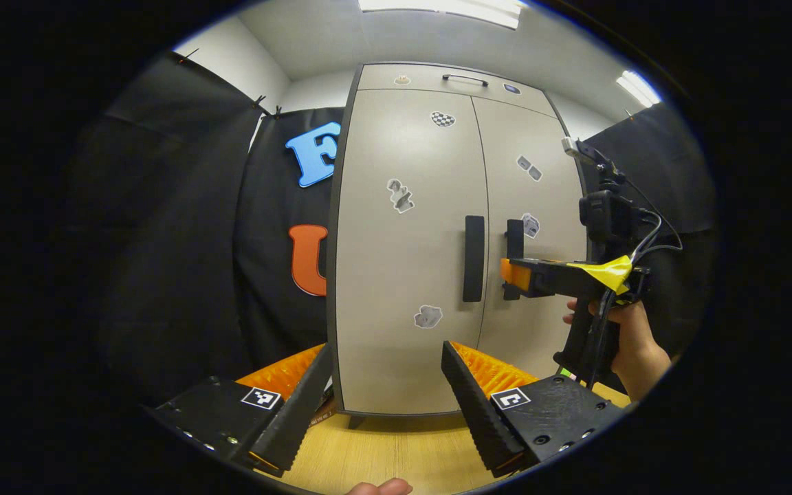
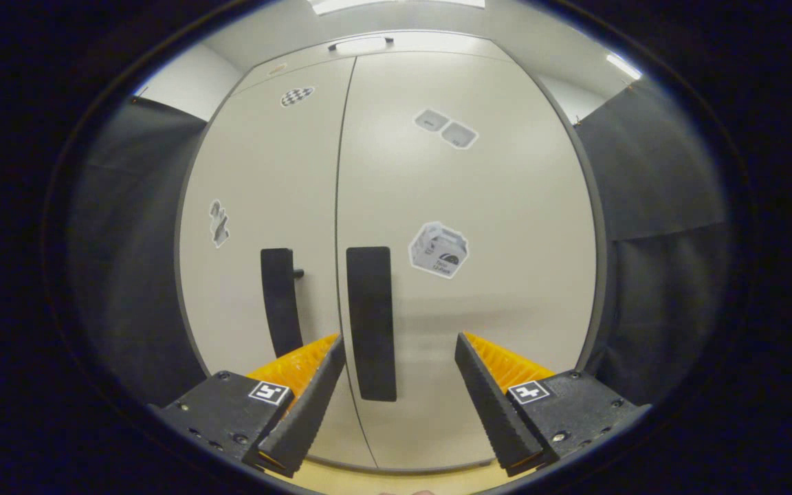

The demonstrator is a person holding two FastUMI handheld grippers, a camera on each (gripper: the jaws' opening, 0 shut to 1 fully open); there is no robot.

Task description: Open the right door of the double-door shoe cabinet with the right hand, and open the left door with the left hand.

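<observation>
Shoe cabinet (image 1: 430, 240) doors closed; right gripper (image 2: 396, 392) level at right handle (image 2: 370, 323), both grippers' jaws wide.

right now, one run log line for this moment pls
doors: right door and left door both closed | right gripper: open, nearing right handle, no contact | left gripper: open, back from cabinet

I see the cabinet doors (image 2: 478, 289) as smooth, matt beige laminate with matt black handles (image 2: 370, 323). My tongs (image 1: 388, 399) look ribbed black plastic, backed orange. The bench (image 1: 396, 450) is pale wood grain.
</observation>
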